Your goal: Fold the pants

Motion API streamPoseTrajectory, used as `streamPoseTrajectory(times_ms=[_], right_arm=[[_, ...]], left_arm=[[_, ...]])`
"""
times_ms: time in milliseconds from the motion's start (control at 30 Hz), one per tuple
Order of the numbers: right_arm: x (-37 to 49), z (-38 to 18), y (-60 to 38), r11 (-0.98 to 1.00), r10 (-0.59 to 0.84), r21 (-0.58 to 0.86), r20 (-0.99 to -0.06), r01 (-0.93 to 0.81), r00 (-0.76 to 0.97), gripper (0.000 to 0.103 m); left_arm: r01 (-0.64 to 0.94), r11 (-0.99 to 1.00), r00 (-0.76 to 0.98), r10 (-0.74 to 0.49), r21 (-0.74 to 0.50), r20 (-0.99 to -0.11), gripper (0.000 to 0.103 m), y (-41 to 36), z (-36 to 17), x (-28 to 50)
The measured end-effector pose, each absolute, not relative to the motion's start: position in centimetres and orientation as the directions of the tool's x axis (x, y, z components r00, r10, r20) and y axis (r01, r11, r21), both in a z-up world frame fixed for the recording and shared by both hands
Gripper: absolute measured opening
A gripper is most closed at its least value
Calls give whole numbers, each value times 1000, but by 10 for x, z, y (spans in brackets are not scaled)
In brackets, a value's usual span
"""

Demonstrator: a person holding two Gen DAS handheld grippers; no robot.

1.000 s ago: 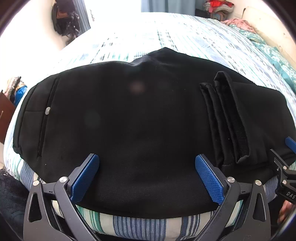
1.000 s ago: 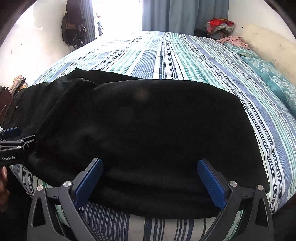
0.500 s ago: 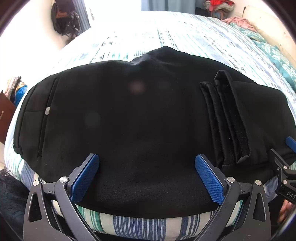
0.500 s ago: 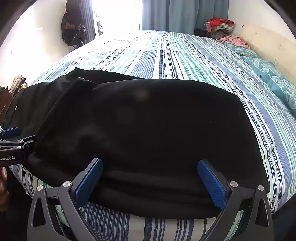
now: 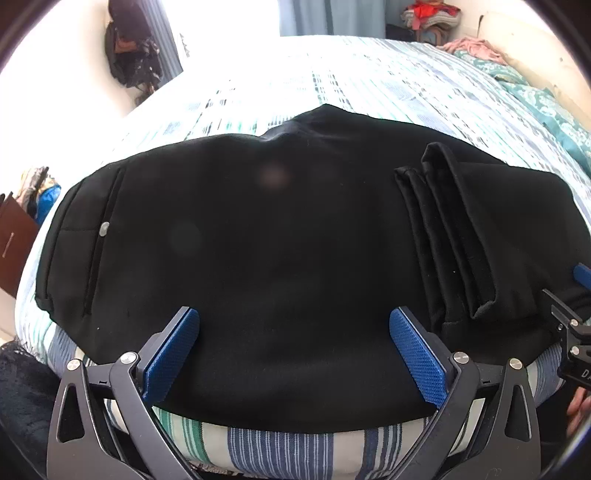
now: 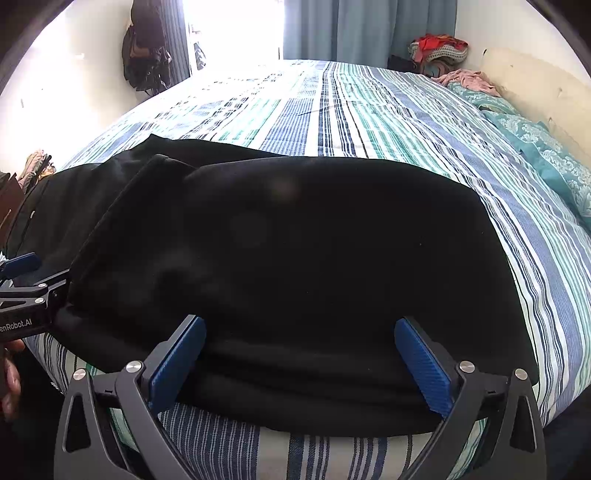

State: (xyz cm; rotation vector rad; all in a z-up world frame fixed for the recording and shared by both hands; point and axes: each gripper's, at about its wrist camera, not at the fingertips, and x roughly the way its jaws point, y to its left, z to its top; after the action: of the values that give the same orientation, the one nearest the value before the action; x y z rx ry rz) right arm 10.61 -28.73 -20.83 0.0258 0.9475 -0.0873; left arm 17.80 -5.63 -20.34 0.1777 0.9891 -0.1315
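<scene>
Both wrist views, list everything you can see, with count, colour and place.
pants: one, black, partly folded, near edge of bed
bedspread: one, blue, green and white stripes, covering bed
pillow: one, teal patterned, right side of bed
curtains: blue-grey, far wall
clothes pile: red and mixed, far right corner
hanging bags: dark, left wall
left tool: black, blue pads, open over pants
right tool: black, blue pads, open over pants

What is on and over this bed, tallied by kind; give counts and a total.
Black pants: 1
Teal patterned pillows: 1
Pink garments: 1
Grippers: 2, the left gripper and the right gripper, both open
Total: 5
</scene>
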Motion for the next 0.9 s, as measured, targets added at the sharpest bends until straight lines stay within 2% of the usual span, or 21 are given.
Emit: streamPoseTrajectory(times_ms=[100, 200, 267, 367, 433, 533, 633, 667, 700, 733, 833, 900], right_arm=[[106, -208, -287, 996, -63, -15, -812, 87, 580, 101], [106, -208, -287, 996, -60, -12, -812, 86, 581, 101], [107, -208, -287, 996, -58, -10, -811, 85, 582, 102], [107, -208, -286, 996, -57, -10, -810, 84, 584, 102], [107, -208, -287, 997, -54, -9, -810, 81, 584, 102], [108, -208, -288, 997, -50, -6, -811, 77, 583, 102], [109, -208, -287, 997, -55, -8, -810, 83, 583, 103], [109, -208, -287, 996, -57, -9, -810, 85, 584, 103], [109, -208, -286, 996, -57, -9, -809, 85, 585, 103], [109, -208, -286, 996, -57, -8, -808, 85, 586, 103], [109, -208, -286, 996, -56, -8, -806, 83, 589, 103], [109, -208, -286, 997, -56, -9, -805, 83, 591, 103]], left_arm=[[236, 971, 481, -82, 39, -873, 102, -49, -200, 184], [198, 975, 458, -187, -106, -869, 98, -16, -177, 194], [116, 977, 510, -214, -181, -833, 98, 26, -153, 206], [-65, 964, 568, -178, -260, -803, 98, 108, -132, 236], [-203, 926, 564, -156, -319, -811, 98, 165, -133, 257], [-310, 864, 491, -212, -397, -845, 98, 222, -161, 282], [-284, 850, 422, -305, -444, -854, 96, 233, -191, 288], [-243, 857, 392, -342, -455, -854, 91, 224, -197, 286], [-193, 855, 350, -399, -482, -847, 81, 217, -206, 285], [-156, 844, 302, -454, -513, -838, 78, 206, -212, 283], [-102, 863, 291, -451, -496, -844, 75, 196, -207, 271], [-132, 841, 277, -478, -526, -834, 65, 201, -208, 267]])
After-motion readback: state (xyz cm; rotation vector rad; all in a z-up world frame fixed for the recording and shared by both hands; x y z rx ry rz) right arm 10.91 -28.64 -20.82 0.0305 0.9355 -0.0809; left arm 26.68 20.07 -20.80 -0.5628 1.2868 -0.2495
